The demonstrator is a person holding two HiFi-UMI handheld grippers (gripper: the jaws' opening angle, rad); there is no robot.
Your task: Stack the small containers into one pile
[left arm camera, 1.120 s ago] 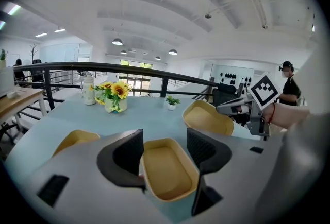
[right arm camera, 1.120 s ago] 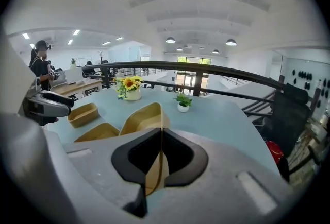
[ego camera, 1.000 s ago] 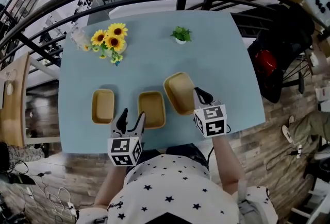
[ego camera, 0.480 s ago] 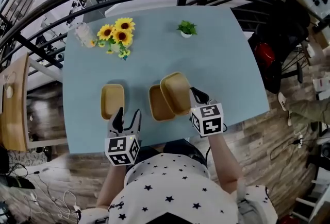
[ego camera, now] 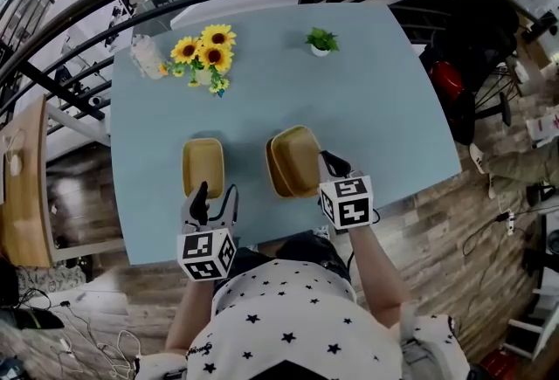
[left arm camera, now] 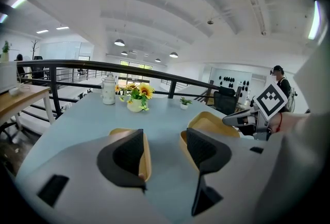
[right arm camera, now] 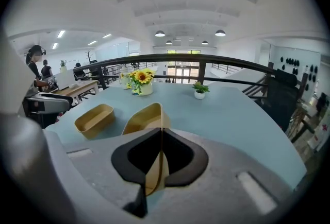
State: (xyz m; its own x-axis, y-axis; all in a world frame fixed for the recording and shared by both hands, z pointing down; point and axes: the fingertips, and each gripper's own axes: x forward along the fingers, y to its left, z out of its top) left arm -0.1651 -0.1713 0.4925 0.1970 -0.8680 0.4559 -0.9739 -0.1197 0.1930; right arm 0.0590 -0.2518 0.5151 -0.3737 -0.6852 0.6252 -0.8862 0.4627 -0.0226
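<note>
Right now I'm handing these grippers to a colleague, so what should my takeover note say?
Left gripper: open, empty, just short of the left container on the table.
Right gripper: shut on the rim of a second container, held tilted over the third container.
Done: no container looks seated in another yet.
Left to do: seat the held one, then add the left one.

A: What stays out of sight on the worktop (ego camera: 367,99)?
B: The held container (ego camera: 298,158), clamped in the right tongs (ego camera: 334,163), covers all but one rim of the lower container (ego camera: 270,176); in the left gripper view, a jaw masks most of the third container (left arm camera: 146,152).
</note>
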